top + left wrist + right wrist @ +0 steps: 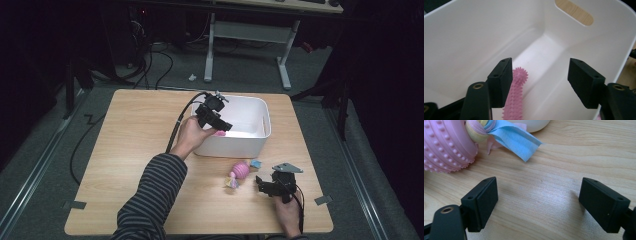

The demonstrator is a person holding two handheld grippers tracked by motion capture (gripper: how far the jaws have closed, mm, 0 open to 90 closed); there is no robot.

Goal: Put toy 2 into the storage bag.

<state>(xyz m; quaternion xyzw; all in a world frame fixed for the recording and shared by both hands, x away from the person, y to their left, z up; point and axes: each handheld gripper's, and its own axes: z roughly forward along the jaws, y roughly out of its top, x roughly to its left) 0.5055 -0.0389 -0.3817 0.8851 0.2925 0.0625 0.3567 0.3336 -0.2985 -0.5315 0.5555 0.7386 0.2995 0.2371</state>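
A spiky pink toy (514, 100) was seen inside the white bin (260, 131), just beside one jaw of the left gripper (223, 127), which was held over the bin's near-left corner. The jaws were spread apart with nothing pressed between them, the toy lying against the inner face of one jaw only; whether it had come to rest on the bin's floor could not be told. The step in hand was judged to be the drop-off of this toy into the bin. Next, it was judged, the left gripper would have to be lifted clear of the bin wall without the toy being dragged along. The toy was shown as a slender pink rod covered in short soft spikes, with a rounded tip. On the table (130, 165), the right gripper (264, 185) was held low with its jaws wide open and nothing held, near a pink ribbed ball (445, 143) trailing pastel cloth strips (516, 141), which lay in front of the bin and was judged the likely next pick.
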